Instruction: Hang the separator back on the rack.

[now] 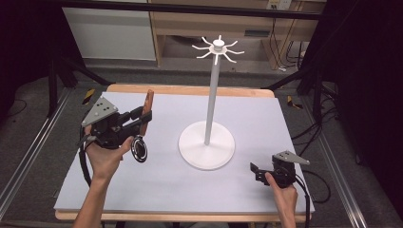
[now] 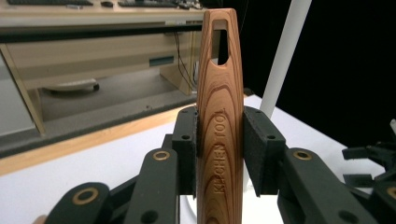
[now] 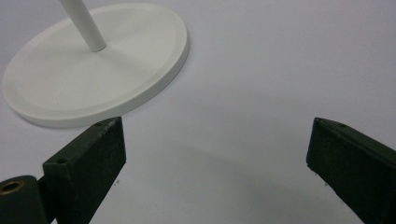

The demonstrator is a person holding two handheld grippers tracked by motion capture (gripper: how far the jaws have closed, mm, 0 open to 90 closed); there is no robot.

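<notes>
- The table [image 1: 266, 118] has a pale grey top with a wooden edge showing along its far and near sides; dark floor lies around it.
- The white stand [image 1: 207, 142] is in the middle of the high view, its round base on the table and its pole rising to a ring of hooks [image 1: 218, 49] in the upper middle.
- Open table lies to the right of the base and along the bottom of the frame, between the two hands.
- The left gripper [image 1: 142, 116] is at the left of the high view, held above the table near its left edge, with its jaws clamped on a wooden handle [image 1: 148, 110].
- In the left gripper view the handle [image 2: 219, 135] stands upright between the two black pads, touching both. It has a strong brown grain, the words "KITCHEN TOOL" cut along it, and a long hole near its top end.
- A dark round part [image 1: 139, 149] hangs below the left hand in the high view; I cannot tell what it is.
- The lower end of the handle is cut off by the bottom of the left gripper view.
- The right gripper [image 1: 254, 172] is at the lower right of the high view, low over the table, near the base but apart from it.
- In the right gripper view its jaws are wide apart with bare table between them, and the base [image 3: 98, 65] is at the upper left, its left side cut off by the frame.
</notes>
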